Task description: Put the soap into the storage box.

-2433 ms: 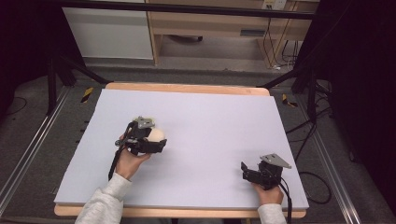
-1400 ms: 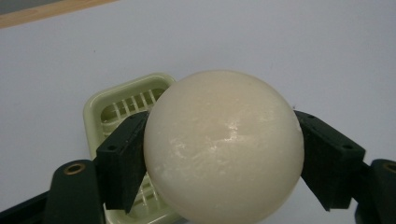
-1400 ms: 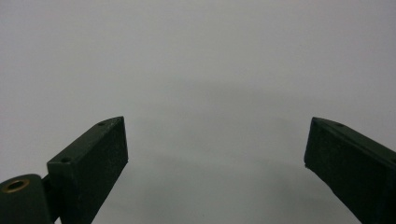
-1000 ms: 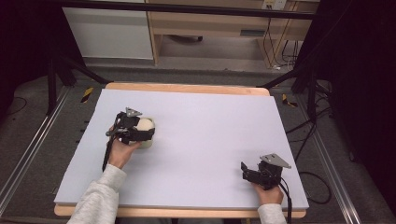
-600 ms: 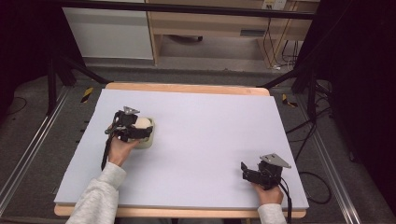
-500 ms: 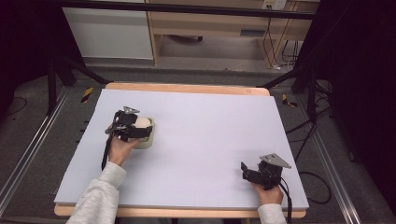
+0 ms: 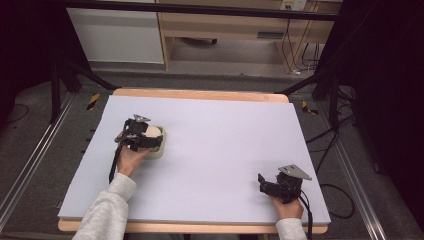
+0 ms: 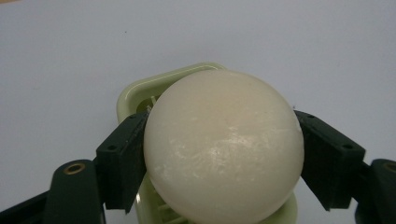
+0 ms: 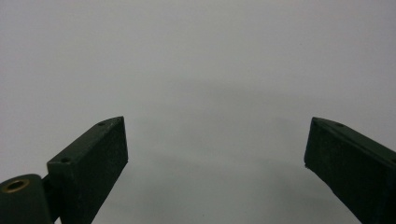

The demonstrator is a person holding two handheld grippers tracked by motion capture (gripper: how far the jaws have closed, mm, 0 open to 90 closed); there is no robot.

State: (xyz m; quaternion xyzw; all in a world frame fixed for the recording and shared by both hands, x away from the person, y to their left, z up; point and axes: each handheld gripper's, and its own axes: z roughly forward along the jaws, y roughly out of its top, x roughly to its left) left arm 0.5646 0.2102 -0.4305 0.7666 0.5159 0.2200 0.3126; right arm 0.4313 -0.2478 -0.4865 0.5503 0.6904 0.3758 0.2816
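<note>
left gripper pinches the round soap mid-frame, directly above the green soap dish; right gripper spread, empty.

Lab (black frame, loose cables)

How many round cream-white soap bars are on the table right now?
1. The round cream-white soap bar sits clamped between the jaws of the left gripper, just above the pale green ribbed soap dish at the table's left side. More could be hidden beneath it.
</note>
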